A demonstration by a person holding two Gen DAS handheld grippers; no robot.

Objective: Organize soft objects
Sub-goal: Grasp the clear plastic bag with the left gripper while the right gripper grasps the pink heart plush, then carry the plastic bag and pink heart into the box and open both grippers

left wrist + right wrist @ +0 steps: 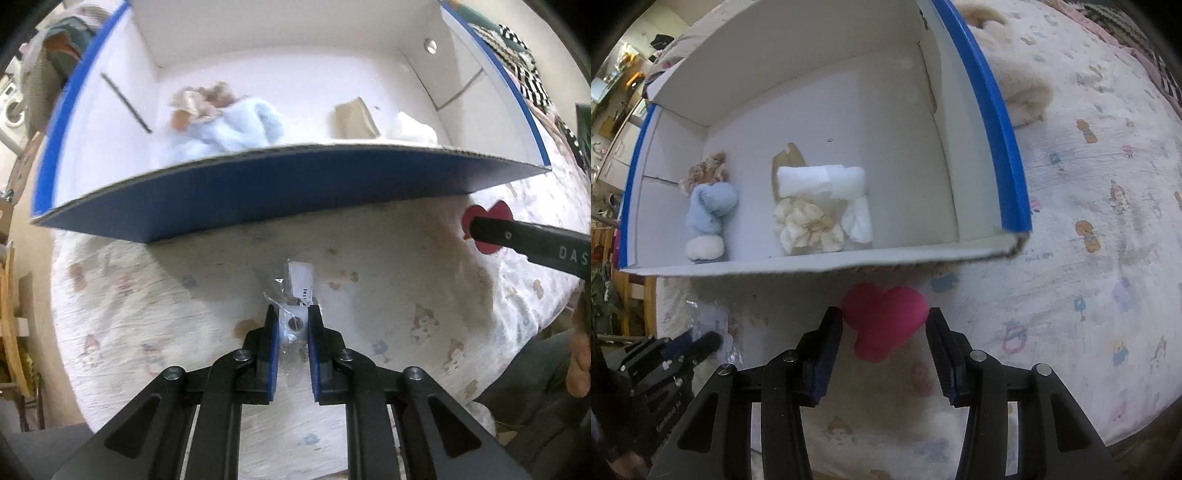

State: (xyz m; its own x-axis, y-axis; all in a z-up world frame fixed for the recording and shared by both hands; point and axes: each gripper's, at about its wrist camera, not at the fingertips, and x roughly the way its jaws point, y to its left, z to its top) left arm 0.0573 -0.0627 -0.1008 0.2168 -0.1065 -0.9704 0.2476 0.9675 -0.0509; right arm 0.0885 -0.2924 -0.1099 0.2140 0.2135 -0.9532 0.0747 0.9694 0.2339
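Observation:
A blue-and-white cardboard box (258, 184) (997, 110) stands on the printed bedsheet. Inside lie a light-blue plush doll (229, 125) (709, 214), rolled white cloths (823, 181) (413, 129) and a cream fluffy item (809, 229). My left gripper (293, 317) is shut on a small item in clear plastic wrap with a white tag (295, 295), just in front of the box. My right gripper (884, 325) is open around a pink plush heart (886, 317) lying on the sheet before the box; the heart also shows in the left wrist view (487, 229).
A cream furry plush (1015, 81) lies right of the box on the sheet. A checkered blanket (524, 74) lies beyond the box. The left gripper's body (665, 369) is at the right view's lower left. Room furniture stands at the far left.

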